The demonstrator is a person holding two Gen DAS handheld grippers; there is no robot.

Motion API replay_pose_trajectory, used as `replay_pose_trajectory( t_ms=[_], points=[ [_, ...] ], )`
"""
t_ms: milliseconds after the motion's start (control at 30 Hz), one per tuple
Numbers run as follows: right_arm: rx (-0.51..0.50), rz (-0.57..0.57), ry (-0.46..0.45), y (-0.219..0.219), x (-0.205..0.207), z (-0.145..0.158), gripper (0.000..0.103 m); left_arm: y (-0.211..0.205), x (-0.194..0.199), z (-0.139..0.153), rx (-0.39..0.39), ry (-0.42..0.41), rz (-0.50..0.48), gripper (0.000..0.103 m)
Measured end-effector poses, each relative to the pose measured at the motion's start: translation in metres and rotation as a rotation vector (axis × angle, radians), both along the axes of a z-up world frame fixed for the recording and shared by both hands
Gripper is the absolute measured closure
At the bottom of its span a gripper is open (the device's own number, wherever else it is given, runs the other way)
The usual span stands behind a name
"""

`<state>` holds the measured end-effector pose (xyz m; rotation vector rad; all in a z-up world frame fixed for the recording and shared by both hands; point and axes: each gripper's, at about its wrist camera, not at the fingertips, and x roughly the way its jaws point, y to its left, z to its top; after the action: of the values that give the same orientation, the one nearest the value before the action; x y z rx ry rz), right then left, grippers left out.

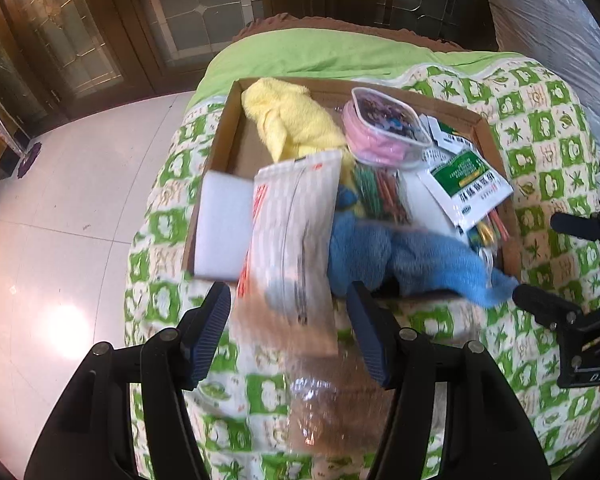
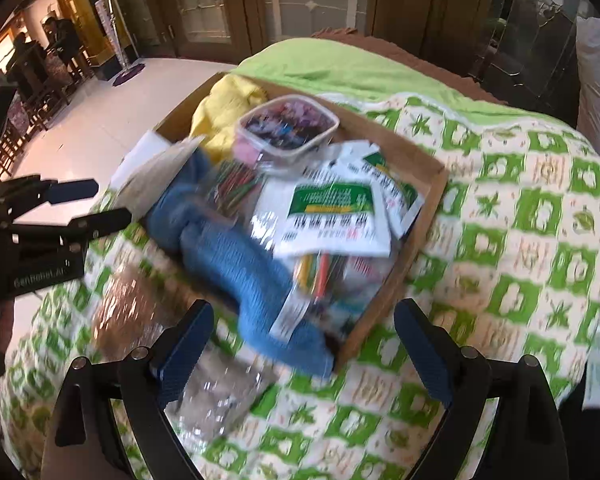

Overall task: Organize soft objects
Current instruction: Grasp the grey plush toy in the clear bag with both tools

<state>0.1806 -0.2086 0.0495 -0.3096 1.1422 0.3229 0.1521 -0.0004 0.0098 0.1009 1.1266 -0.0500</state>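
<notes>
A shallow cardboard box (image 1: 220, 140) (image 2: 416, 236) lies on a green-and-white quilt (image 1: 540, 128). It holds a yellow towel (image 1: 292, 120), a blue towel (image 1: 400, 256) (image 2: 236, 256) draped over its near edge, a pink pouch (image 1: 380, 128) (image 2: 288, 128), green-and-white sachets (image 1: 464, 184) (image 2: 332, 212), coloured sticks (image 1: 380, 192) and a white foam block (image 1: 224, 224). A striped paper-and-clear bag (image 1: 292, 232) leans over the box's near edge. My left gripper (image 1: 290, 332) is open around its lower end, pads apart from it. My right gripper (image 2: 304, 356) is open, empty, over the blue towel's end.
A crinkled clear plastic bag (image 1: 332, 408) (image 2: 216, 392) lies on the quilt in front of the box. White tiled floor (image 1: 60, 220) drops away left of the bed. Dark wood-and-glass doors (image 1: 180, 12) stand behind. A plastic-wrapped bundle (image 1: 548, 32) sits at the far right.
</notes>
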Motion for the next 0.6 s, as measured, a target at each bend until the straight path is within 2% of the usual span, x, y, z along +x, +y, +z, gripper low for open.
replay_pose_trajectory(
  t_ms=[167, 300, 600],
  points=[
    [-0.016, 0.025, 0.020, 0.003, -0.022, -0.005, 0.010, 0.004, -0.014, -0.001, -0.001, 0.003, 0.010, 0.044],
    [-0.014, 0.045, 0.050, 0.003, -0.041, -0.015, 0.009, 0.010, -0.036, -0.007, -0.041, 0.019, 0.024, 0.044],
    [0.000, 0.060, 0.114, -0.010, -0.077, -0.056, 0.009, 0.029, -0.113, -0.054, -0.133, 0.047, 0.098, 0.044]
  ],
)
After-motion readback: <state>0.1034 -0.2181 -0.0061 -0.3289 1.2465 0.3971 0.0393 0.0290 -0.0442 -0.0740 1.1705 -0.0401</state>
